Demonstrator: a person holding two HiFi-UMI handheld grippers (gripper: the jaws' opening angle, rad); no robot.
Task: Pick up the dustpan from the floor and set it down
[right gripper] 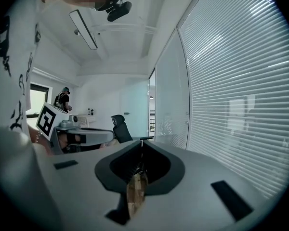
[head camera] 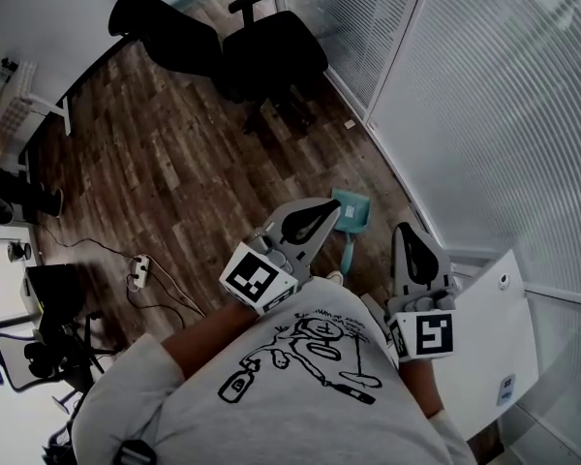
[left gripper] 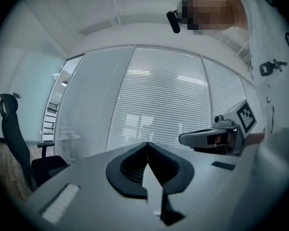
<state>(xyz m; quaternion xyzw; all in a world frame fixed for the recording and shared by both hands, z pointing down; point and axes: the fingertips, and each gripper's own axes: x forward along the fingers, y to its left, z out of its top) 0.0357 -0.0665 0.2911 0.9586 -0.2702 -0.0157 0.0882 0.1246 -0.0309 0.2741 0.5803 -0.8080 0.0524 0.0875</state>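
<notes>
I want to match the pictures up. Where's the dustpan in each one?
Head view: dustpan on the floor, just right of centre, beside the blinds.
Left gripper view: not in it.
Right gripper view: not in it.
Shared landmark: the blinds, in all three.

no words, brands or numbers legible anywhere. only black-and-white square code markers, on the left cube (head camera: 259,279) of the left gripper (head camera: 335,204) and the right cube (head camera: 428,335) of the right gripper (head camera: 405,228). black line drawing on the near grey shirt (head camera: 271,405), no lettering readable. small label (head camera: 506,387) on the white panel (head camera: 484,347) at right, too small to read.
</notes>
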